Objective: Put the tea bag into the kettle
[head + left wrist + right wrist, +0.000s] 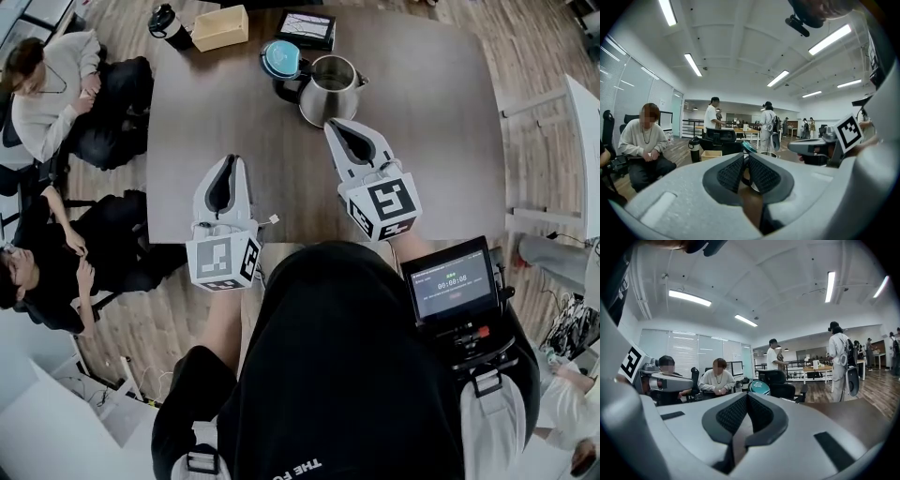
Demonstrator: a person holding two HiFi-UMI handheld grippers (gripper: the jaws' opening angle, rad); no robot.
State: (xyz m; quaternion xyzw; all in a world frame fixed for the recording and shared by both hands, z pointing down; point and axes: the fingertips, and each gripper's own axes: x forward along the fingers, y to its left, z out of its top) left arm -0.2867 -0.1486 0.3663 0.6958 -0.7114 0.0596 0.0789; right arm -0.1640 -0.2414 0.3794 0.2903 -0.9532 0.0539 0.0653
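**Tea bag not yet picked up, kettle standing open**

I am holding my left tool [745,161] with its pads drawn in to the thinnest sliver, gripping nothing. My right tool [747,399] is pressed fully together and is also carrying nothing. Both are hovering low over the near half of the table [441,141], left nearer the edge, right pushed further forward.

Just ahead of the right tool the kettle [330,89] is standing upright, its blue lid [280,58] tipped back so the mouth is showing open. I am judging that part as ready.

Just beside the left tool's body, close to the table's near edge, a small white thing [272,220] with a thread is lying. I am taking it for the tea bag, though it is too small to be sure. It is resting well apart from the kettle.

So nothing of the real work is showing as done. I am reckoning that all of it is waiting: opening a tool, closing on the bag, carrying it to the open mouth and letting go.
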